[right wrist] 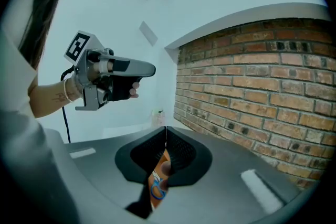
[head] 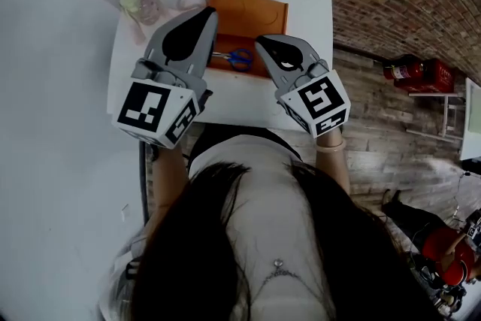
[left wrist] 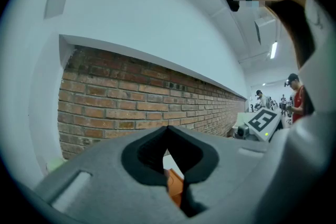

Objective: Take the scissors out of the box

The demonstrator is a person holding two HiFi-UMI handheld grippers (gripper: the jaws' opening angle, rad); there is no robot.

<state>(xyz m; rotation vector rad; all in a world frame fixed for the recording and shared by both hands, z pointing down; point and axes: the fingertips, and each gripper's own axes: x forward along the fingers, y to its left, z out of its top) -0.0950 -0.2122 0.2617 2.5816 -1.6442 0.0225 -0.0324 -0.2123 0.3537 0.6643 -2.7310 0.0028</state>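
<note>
- First, at left: grey plastic left gripper (head: 207, 13) with a black-and-white marker cube. Stays off everything, clenched tip to tip on nothing, and hovers by the left edge of the shallow orange-brown open box (head: 255, 11) on the white table (head: 308, 4).
- Then, between the two claws: small metal scissors with blue plastic loop handles (head: 239, 57). Lie flat on the box floor, close to its near wall.
- Run lengthwise across the head view, along that wall. Show loops at right, and point blades left, tips hidden behind the left gripper.
- Probably handle as light, stiff and thin. Look smooth and slippery at the blades, and too flat there for an easy pinch.
- Best taken, at a guess, across one blue loop or at the pivot just beside it, thicker there and less slick.
- Last, at right: matching grey plastic right gripper (head: 261, 41). Sits closed and empty, tilts down towards the loops, and shows them through the gap under its jaws. Needs opening before any grasp.
</note>
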